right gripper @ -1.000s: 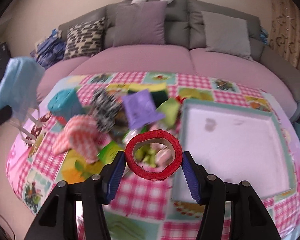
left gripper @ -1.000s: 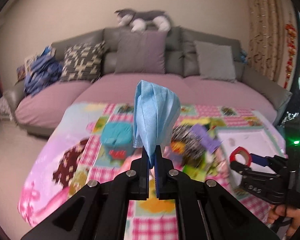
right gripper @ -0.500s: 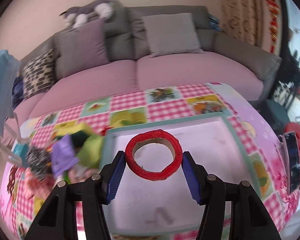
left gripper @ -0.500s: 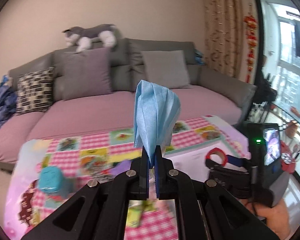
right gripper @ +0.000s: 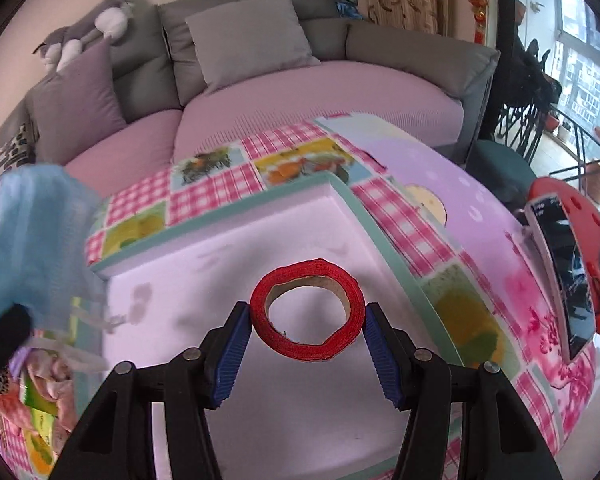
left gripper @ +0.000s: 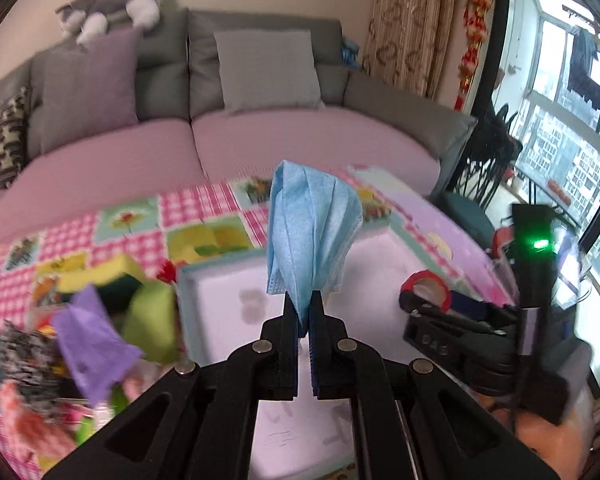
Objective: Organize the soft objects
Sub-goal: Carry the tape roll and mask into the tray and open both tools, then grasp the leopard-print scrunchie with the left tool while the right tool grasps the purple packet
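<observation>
Swung rightward across the table since a second ago: both grippers now over the shallow white tray (right gripper: 342,196) with its teal rim, where earlier they faced the heap of soft items in the middle of the patchwork cloth. Left gripper (left gripper: 305,312) clamped tight on a crumpled blue face mask (left gripper: 310,236), jaws pinching its lower end, mask standing up above the fingertips; same mask seen blurred at the left edge of the right wrist view (right gripper: 32,240), white ear loops dangling below it. Right gripper (right gripper: 307,320) squeezing a red ring of ribbed fabric (right gripper: 306,312) between its blue pads, one pad against each side, ring held flat-on toward the lens with the tray floor visible through its hole. Seen from the left wrist, right gripper (left gripper: 428,300) held to the right, above the tray's right portion, red ring showing at its tip. Remaining soft items piled just left of the tray: a purple cloth (left gripper: 90,344), a lime-green piece (left gripper: 152,320), a black-and-white speckled piece (left gripper: 24,352), a pink piece (left gripper: 28,428), all blurred. Pink checked tablecloth (right gripper: 236,168) with fruit squares under everything. Behind, a grey sofa (left gripper: 260,28) with pink seat cushions, a grey pillow (left gripper: 266,68), a mauve pillow (left gripper: 88,84), and a grey-and-white plush cat (left gripper: 108,10) lying along the backrest. Patterned curtain (left gripper: 412,24) and bright window at far right.
</observation>
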Demonstrator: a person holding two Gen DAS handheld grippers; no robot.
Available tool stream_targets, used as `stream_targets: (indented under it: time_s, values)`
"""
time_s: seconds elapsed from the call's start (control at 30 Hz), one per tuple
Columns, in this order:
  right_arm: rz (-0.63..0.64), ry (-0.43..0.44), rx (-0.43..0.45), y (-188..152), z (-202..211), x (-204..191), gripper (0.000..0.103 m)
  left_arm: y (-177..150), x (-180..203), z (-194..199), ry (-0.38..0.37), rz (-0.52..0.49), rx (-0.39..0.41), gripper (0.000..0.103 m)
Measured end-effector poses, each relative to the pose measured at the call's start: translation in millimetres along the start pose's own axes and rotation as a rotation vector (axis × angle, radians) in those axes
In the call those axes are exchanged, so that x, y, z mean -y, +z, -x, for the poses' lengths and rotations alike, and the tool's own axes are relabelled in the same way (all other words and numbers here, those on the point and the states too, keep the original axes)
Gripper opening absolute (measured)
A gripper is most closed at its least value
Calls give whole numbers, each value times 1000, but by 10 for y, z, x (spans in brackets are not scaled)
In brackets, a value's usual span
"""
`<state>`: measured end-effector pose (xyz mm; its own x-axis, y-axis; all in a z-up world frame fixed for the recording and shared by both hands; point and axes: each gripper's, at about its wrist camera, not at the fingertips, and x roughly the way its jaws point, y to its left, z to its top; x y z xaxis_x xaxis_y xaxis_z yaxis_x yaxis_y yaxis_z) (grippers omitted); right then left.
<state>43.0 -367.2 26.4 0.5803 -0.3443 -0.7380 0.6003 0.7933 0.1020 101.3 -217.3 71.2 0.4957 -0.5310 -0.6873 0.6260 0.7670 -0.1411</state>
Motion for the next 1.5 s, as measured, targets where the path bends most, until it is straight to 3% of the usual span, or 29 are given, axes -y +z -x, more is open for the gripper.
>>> stream_targets:
  time_s: [0.13,0.3,0.4,0.53,0.6,0.7,0.77,1.0,1.13,1.5]
  values:
    - [-11,-1,-29,-55,-107,89,61,-92,-92,-362,4,45,-99,4]
    - [-12,8,-30,-67,-140,115,61,-153,-177,-520,69,64,-137,4]
    - [-10,16,-39,-68,-170,97,61,-180,-227,-572,96,63,-167,10]
    - [7,21,-37,-70,-142,61,61,-173,-297,-455,137,74,-151,51]
    - [19,24,-30,-61,-109,37,62,-144,-312,-371,162,72,-133,58]
    - [26,39,-25,-50,-51,19,82,-95,-332,-213,220,67,-104,71]
    - [32,40,-21,-46,-5,9,101,-65,-363,-131,277,76,-74,83]
    - [70,73,-19,-57,113,-46,103,-92,-631,90,345,179,-52,86]
    - [75,85,-15,-65,145,-81,103,-173,-813,211,359,252,-38,95]
    - [136,111,-7,-126,216,-393,103,-345,-1274,536,419,306,-19,96]
